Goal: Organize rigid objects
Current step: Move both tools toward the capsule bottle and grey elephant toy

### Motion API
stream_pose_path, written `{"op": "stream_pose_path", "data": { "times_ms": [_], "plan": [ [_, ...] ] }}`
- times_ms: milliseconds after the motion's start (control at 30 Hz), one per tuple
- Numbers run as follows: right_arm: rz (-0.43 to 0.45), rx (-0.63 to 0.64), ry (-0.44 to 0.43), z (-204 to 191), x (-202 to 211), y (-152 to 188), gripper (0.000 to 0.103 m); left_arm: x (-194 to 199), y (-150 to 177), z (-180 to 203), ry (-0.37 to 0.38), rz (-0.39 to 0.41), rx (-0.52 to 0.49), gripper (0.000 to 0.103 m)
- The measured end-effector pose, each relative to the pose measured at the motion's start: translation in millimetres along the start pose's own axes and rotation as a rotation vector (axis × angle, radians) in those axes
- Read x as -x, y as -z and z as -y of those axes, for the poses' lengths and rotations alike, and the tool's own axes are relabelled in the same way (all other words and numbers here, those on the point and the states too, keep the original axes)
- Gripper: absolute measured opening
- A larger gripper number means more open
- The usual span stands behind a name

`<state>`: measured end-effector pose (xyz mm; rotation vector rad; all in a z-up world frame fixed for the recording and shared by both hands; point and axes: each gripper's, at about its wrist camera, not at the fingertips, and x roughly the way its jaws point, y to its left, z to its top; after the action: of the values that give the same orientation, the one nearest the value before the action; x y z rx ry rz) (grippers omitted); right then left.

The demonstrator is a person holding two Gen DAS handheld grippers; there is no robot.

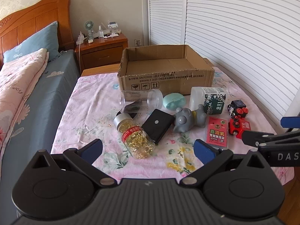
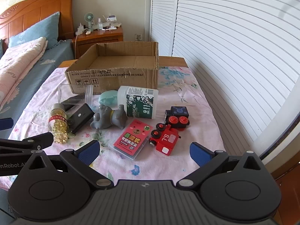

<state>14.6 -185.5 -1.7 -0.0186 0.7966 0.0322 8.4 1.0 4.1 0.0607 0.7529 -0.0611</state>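
since both the left gripper (image 1: 148,148) and right gripper (image 2: 144,151) hover spread and empty, start lower centre with the red toy train (image 2: 165,140), then the empty brown cardboard box (image 2: 116,63) above.

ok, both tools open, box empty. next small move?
Probably ease the right tool forward and down onto the red toy train: it lies nearest, directly between the open fingers, clear of neighbours. The cardboard box behind is empty.
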Motion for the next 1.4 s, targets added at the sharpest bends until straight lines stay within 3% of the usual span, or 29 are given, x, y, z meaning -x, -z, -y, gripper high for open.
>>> {"op": "stream_pose_path", "data": {
  "times_ms": [300,533,633,833,1067,1400],
  "plan": [
    [0.042,0.045,-0.073,5.7,-4.3,4.3,0.103,-6.9,4.2,2.2,0.063,0.03,-0.087,0.102],
    [0.03,0.09,-0.111,18.7,-21.6,17.6,0.103,-14.0,15.5,-6.0,0.187,0.089,-0.151,0.102],
    [0.006,0.085,-0.114,23.1,-31.8,22.5,0.103,-24.6,18.0,-10.9,0.22,0.053,-0.148,0.102],
    [-0.048,0.04,-0.12,30.3,-53.0,30.1,0.103,-47.0,25.0,-23.1,0.218,-0.003,-0.174,0.102],
    [-0.085,0.026,-0.12,32.7,-68.5,31.8,0.103,-73.1,5.8,-50.9,0.217,0.011,-0.212,0.102],
    [-0.109,-0.004,-0.112,33.6,-79.1,27.2,0.103,-120.0,-23.7,-55.1,0.354,-0.029,-0.374,0.102]
  ]
}}
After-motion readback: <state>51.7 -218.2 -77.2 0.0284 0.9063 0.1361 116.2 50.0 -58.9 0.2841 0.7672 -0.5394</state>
